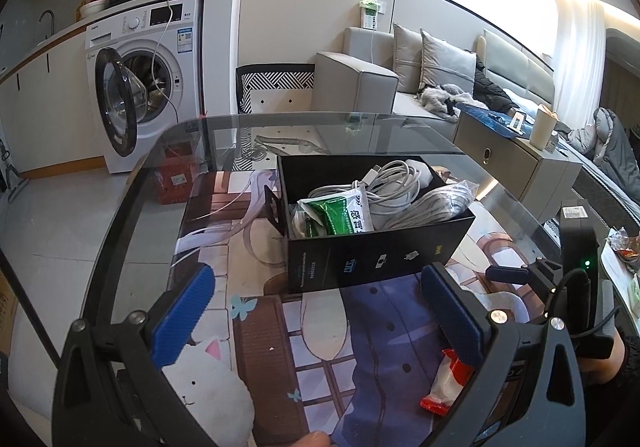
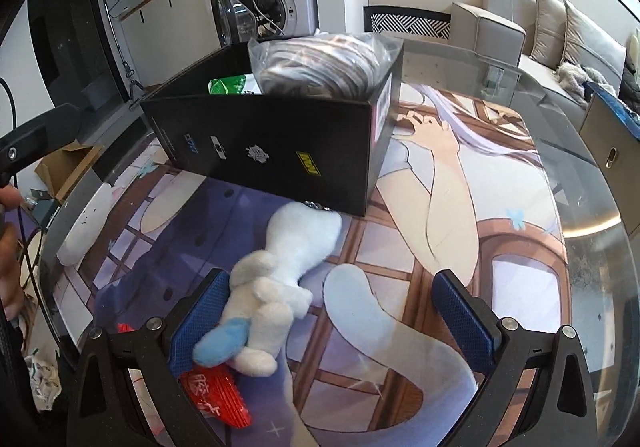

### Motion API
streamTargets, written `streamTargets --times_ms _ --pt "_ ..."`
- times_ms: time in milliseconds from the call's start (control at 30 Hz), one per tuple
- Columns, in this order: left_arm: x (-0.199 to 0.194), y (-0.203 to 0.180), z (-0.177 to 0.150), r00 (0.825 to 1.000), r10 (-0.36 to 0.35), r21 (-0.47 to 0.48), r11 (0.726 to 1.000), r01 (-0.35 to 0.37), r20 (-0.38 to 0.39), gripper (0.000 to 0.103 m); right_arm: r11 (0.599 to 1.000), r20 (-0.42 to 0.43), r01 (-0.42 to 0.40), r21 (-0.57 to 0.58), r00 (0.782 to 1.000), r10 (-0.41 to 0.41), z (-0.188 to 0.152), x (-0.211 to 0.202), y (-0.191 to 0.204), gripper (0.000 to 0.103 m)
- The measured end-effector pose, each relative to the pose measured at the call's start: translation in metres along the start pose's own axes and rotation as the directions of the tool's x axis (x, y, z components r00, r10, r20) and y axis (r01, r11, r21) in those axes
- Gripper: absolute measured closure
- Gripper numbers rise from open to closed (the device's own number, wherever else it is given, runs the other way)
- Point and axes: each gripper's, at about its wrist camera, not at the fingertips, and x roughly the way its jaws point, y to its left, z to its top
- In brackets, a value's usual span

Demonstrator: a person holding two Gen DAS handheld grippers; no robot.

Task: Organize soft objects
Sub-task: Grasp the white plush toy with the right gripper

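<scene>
A black box (image 1: 376,247) stands on the glass table and holds white cables (image 1: 392,183), a green packet (image 1: 340,213) and a bagged cable coil (image 2: 320,63). It also shows in the right wrist view (image 2: 272,147). A white and blue plush toy (image 2: 276,279) lies in front of it, touching my right gripper's left pad (image 2: 200,323). A red and white packet (image 1: 448,383) lies by my left gripper's right pad, and shows under the plush in the right wrist view (image 2: 218,399). My left gripper (image 1: 316,315) is open and empty. My right gripper (image 2: 336,319) is open.
An anime-print mat (image 2: 460,207) covers the glass table (image 1: 132,207). A white cat cushion (image 1: 208,395) lies at the table's near left. A washing machine (image 1: 148,83) with its door open stands beyond, a sofa (image 1: 400,83) and cabinet (image 1: 516,163) to the right.
</scene>
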Motion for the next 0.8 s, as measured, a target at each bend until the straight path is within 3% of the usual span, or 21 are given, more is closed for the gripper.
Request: streamTargets --times_ms 333,800 --pt "0.003 -0.001 -0.004 1.0 -0.002 0.007 1.0 0.002 -0.013 0.0 1.0 0.0 -0.002 -0.004 1.0 0.002 -0.001 -0.001 -0.004 0.005" --pt "0.007 -0.003 -0.004 1.0 -0.009 0.005 1.0 0.009 -0.03 0.0 0.998 0.011 -0.021 -0.063 1.0 0.022 -0.002 -0.006 0.013 0.035"
